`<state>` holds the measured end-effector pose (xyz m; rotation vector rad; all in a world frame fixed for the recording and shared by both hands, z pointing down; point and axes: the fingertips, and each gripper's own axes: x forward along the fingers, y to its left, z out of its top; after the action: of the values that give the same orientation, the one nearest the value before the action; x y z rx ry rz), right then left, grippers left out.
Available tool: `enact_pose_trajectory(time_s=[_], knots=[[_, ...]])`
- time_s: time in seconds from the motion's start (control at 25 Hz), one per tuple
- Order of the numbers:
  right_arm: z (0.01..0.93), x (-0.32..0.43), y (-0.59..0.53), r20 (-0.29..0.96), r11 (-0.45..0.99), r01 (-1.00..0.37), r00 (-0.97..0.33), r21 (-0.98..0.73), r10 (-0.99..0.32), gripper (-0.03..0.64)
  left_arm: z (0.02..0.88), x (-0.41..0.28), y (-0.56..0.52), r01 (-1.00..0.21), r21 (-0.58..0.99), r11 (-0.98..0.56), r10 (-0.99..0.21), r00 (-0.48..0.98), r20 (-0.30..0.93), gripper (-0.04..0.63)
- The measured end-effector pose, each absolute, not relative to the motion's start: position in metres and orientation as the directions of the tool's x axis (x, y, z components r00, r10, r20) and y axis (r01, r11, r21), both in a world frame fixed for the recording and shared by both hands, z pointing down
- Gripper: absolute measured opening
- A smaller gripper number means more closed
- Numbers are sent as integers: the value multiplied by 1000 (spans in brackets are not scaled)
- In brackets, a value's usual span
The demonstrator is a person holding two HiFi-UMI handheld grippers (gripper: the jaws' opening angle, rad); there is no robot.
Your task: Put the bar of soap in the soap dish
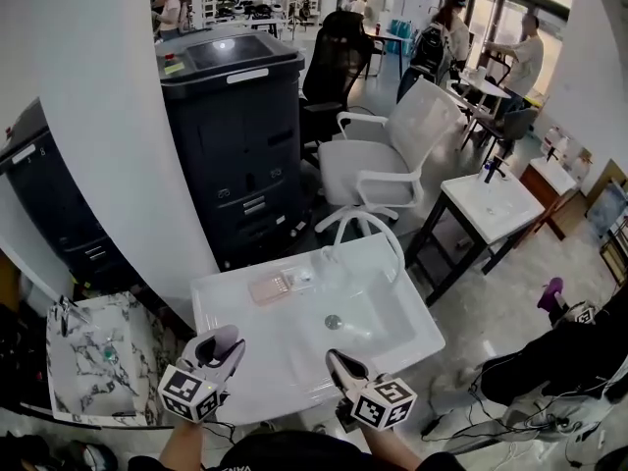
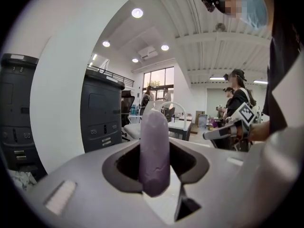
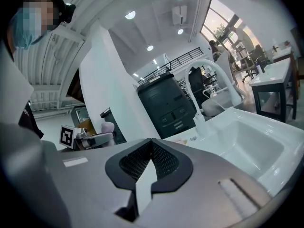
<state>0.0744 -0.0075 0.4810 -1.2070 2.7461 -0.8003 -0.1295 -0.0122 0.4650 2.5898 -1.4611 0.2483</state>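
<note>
The left gripper (image 1: 228,349) is clamped on the bar of soap (image 2: 154,151), a pale purple bar that stands on end between its jaws and sticks out past their tips. In the head view this gripper hangs over the near left part of the white sink (image 1: 231,307), pointing across it. The soap dish (image 1: 272,287), a clear pinkish tray, lies on the sink's flat top ahead of that gripper and a little to its right, apart from the soap, with bare white surface between them. It sits just left of the arched white faucet (image 1: 365,226). To the right, the right gripper (image 1: 339,361) hangs over the sink's near edge on the basin side, its jaws pressed together with nothing between them. The dish is ahead of it and to its left.
</note>
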Motion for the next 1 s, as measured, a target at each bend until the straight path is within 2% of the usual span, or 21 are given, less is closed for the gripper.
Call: enact_pose_trajectory(time_s=[0.56,1.0], knots=[[500,-1,-14,174,462,-744,-599,-483,-781,2,458,-197,-47,-726,-110,-679,-722,633,280,199],[506,-13,-40,169,480,-731,-617,-485,-769,2,463,-178,-76,-659,-209,-723,-686,647,335,199]])
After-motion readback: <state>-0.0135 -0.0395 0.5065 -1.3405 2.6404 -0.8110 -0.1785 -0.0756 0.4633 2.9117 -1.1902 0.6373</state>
